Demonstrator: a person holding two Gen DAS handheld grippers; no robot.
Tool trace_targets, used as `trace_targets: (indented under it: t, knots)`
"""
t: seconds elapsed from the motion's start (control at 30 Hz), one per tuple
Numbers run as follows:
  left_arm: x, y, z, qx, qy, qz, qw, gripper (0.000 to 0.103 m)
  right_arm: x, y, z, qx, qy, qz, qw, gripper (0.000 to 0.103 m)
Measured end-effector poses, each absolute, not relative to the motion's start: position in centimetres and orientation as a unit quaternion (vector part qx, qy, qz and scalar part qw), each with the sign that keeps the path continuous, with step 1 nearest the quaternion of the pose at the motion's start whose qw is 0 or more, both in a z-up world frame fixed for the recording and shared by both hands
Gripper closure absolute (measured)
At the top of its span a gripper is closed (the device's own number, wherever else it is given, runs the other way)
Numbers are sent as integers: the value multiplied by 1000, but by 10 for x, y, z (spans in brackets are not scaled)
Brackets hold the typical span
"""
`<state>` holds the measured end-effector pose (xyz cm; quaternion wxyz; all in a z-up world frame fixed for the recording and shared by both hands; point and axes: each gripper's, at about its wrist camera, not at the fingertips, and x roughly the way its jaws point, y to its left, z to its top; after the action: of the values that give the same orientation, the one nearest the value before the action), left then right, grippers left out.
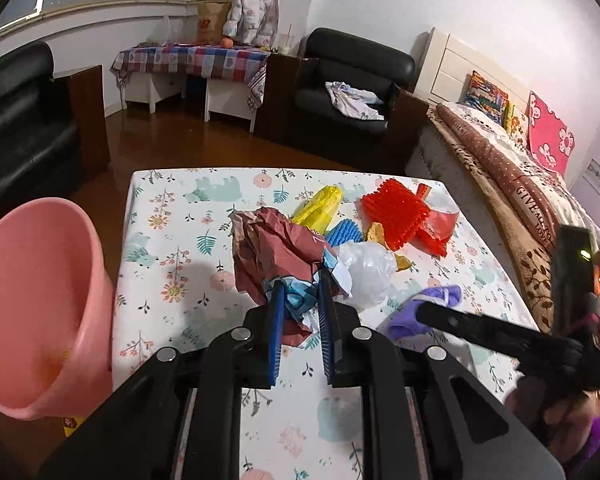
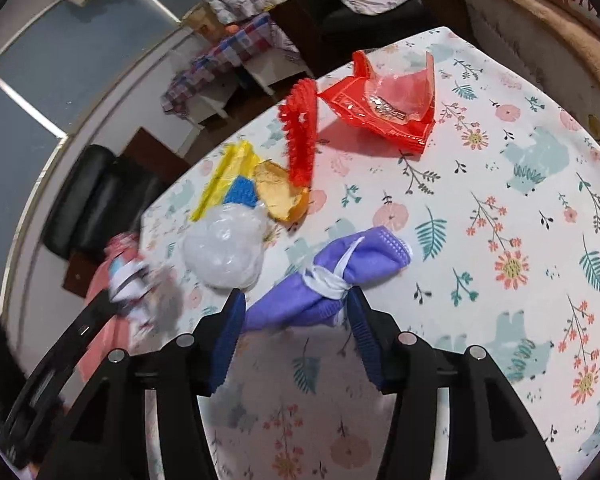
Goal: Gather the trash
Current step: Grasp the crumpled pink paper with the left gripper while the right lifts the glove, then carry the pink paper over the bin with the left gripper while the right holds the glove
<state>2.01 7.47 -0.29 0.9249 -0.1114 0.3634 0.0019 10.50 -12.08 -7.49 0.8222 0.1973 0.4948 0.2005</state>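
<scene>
On the floral tablecloth lies a pile of trash. My left gripper is shut on a crumpled maroon and blue paper wrapper, which shows between its blue pads. The wrapper is blurred at the left of the right wrist view. A folded purple face mask with white straps lies between the wide jaws of my right gripper, which is open, its pads on either side. In the left wrist view one of its fingers reaches the mask.
A pink basin stands off the table's left edge. More trash lies on the table: white plastic bag, yellow bag, blue sponge, red spiky mat, red wrapper, orange peel. A bed borders the right side.
</scene>
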Motion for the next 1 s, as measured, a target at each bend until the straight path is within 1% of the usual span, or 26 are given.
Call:
trace_targets:
  t: [0.1,0.13,0.17,0.23,0.27,0.37,0.53,0.77,1.0]
  knots:
    - [13,75,-2,-107,362,-2,926,87,108,-113,-77,182,494,187,829,51]
    - [11,75,-2,-107,362,-2,926,87,108,-110,-77,171,493,185,833,53]
    - [9,76,-2,-107,362,-3,926,87,107,-108,-77,164,490,182,837,61]
    - [7,77,-2,-109,361,-3,926,87,106,-106,-77,157,486,179,841,67]
    - [5,78,-1,-110,360,-2,926,87,106,-106,-77,156,485,181,841,70]
    - [1,80,1,-113,357,-1,927,87,101,-106,-73,149,478,189,845,74]
    - [-6,83,5,-114,349,1,930,87,91,-109,-63,129,462,198,855,77]
    - [-18,88,12,-109,336,9,935,87,70,-110,-36,106,419,218,875,77]
    - [-32,100,20,-103,320,31,941,87,60,-83,-7,79,386,269,879,77]
